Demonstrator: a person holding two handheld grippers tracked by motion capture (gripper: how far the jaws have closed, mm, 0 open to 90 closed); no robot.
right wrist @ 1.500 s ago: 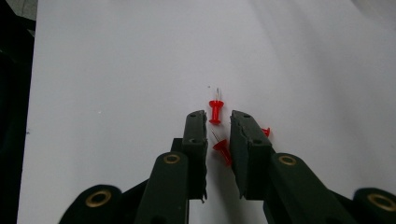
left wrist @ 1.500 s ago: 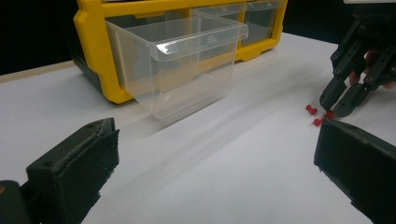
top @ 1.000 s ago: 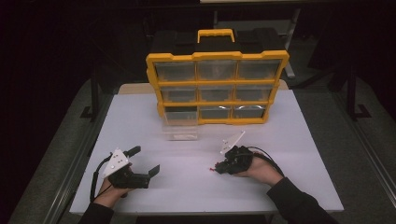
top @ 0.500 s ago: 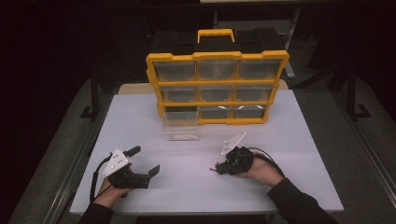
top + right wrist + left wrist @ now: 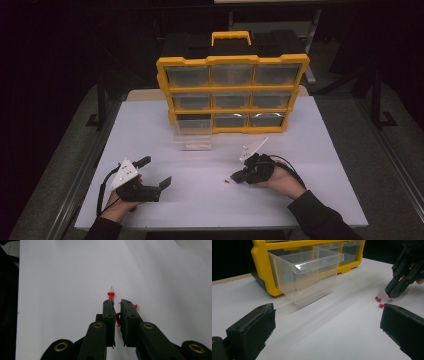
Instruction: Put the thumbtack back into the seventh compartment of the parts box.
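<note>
Low on the white table (image 5: 200, 200) at the right, my right gripper (image 5: 235, 177) points left, its jaws nearly together on a red push pin (image 5: 118, 319) that shows in the narrow gap. Another red pin (image 5: 110, 294) lies just beyond the tips, and a third (image 5: 135, 306) sits beside the right jaw. In the left gripper view, two pins (image 5: 377, 299) lie on the table under the right gripper (image 5: 392, 293). My left gripper (image 5: 156, 171) rests at the front left, wide open with nothing between its pads (image 5: 328, 315).
A yellow and black drawer organizer (image 5: 232, 95) stands at the back of the table. One clear plastic drawer (image 5: 194, 141) stands pulled out in front of its open lower-left slot (image 5: 192, 122). The drawer (image 5: 309, 277) looks empty.
</note>
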